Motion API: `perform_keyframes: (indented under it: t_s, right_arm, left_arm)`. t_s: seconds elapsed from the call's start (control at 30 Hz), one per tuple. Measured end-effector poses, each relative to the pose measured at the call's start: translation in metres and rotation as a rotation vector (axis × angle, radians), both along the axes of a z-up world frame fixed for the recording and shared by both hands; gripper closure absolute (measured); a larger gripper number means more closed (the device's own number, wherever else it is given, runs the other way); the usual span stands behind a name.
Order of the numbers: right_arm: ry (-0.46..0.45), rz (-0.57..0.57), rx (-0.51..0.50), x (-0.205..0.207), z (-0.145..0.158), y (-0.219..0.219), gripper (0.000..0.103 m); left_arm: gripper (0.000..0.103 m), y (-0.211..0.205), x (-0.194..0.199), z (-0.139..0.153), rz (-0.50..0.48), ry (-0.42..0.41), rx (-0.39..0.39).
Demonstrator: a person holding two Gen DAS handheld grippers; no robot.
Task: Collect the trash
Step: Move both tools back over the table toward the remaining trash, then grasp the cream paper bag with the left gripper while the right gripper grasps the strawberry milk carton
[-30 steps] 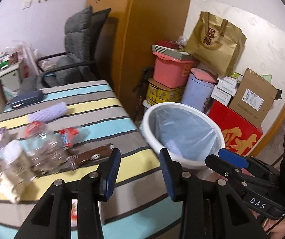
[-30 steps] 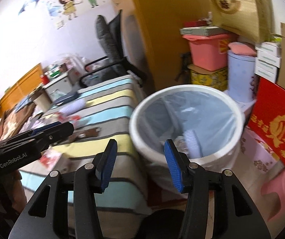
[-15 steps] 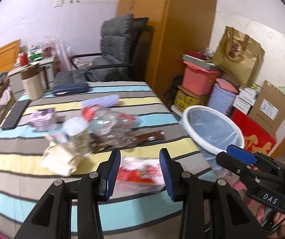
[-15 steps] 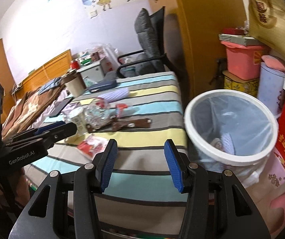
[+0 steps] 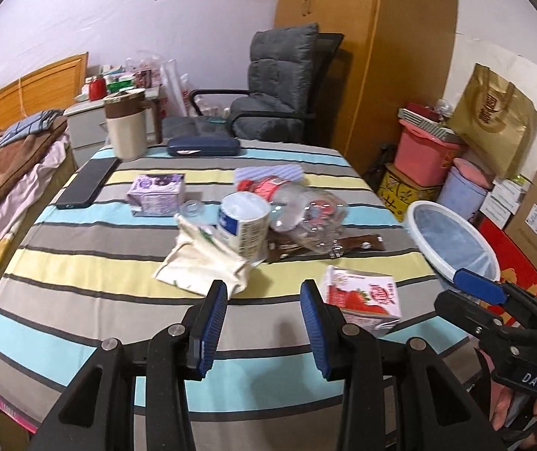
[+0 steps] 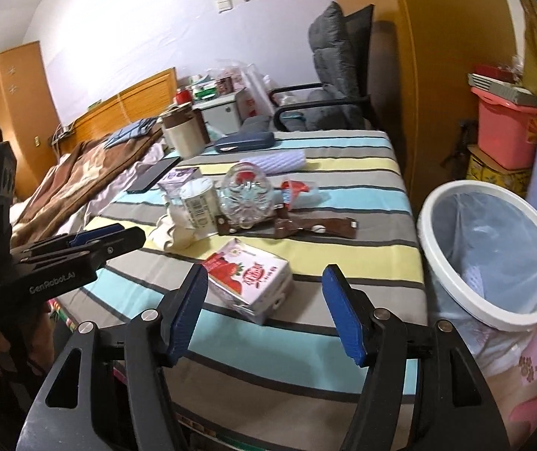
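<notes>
A strawberry milk carton (image 6: 249, 278) lies near the front edge of the striped table (image 6: 343, 195). My right gripper (image 6: 264, 282) hovers just before it with its jaws opening; the pads are clear of the carton. My left gripper (image 5: 263, 300) is open and empty, left of the same carton (image 5: 362, 297). Behind lie a crushed clear bottle (image 5: 302, 210), a white cup (image 5: 244, 225), a cream bag (image 5: 200, 263), a purple carton (image 5: 155, 191) and a brown wrapper (image 5: 343, 244). The white lined bin (image 6: 490, 248) stands off the table's right edge.
A phone (image 5: 88, 182), a blue case (image 5: 202, 146) and a jug (image 5: 125, 127) sit at the table's far side. A grey chair (image 5: 276, 86) stands behind. Stacked boxes and tubs (image 5: 426, 150) crowd the right wall; a bed (image 5: 5, 161) lies left.
Both views have swung left from the bin to the table top, and the strawberry carton has come into view. The right gripper's jaws stand wider than before.
</notes>
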State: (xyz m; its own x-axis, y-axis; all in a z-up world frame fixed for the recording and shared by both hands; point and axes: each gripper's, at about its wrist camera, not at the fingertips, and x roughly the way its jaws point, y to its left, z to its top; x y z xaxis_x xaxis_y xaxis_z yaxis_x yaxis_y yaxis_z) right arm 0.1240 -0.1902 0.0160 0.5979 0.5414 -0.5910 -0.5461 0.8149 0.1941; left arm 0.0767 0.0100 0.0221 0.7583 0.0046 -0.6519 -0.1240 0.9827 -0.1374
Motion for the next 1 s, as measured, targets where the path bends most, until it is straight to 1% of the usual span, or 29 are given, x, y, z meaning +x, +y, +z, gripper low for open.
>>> perform_keyframes:
  t_s: [0.2,0.4,0.5,0.57,0.63,0.73,0.93,1.0]
  right_arm:
    - [-0.013,0.042,-0.033,0.001,-0.003,0.010,0.038]
    - [-0.009,0.112,-0.085,0.007,-0.012,0.022,0.038]
    - [-0.009,0.149,-0.116,0.009,-0.018,0.029,0.038]
    - [-0.022,0.164,-0.141,0.010,-0.020,0.032,0.038]
    - [-0.029,0.178,-0.160,0.012,-0.022,0.035,0.038]
    - [-0.034,0.205,-0.171,0.017,-0.022,0.037,0.038]
    - [-0.012,0.234,-0.178,0.026,-0.027,0.040,0.036]
    - [-0.014,0.250,-0.187,0.026,-0.028,0.043,0.035]
  left_arm:
    - [0.063,0.013,0.004,-0.006,0.026,0.017,-0.017]
    - [0.063,0.023,0.009,-0.012,0.043,0.029,-0.031]
    - [0.060,0.027,0.012,-0.016,0.045,0.038,-0.039]
    - [0.057,0.028,0.014,-0.018,0.043,0.043,-0.045]
    - [0.056,0.029,0.019,-0.021,0.039,0.051,-0.056]
    - [0.056,0.031,0.029,-0.025,0.031,0.059,-0.083]
    - [0.056,0.037,0.060,-0.037,0.057,0.094,-0.121]
    - [0.061,0.037,0.066,-0.041,0.041,0.101,-0.131]
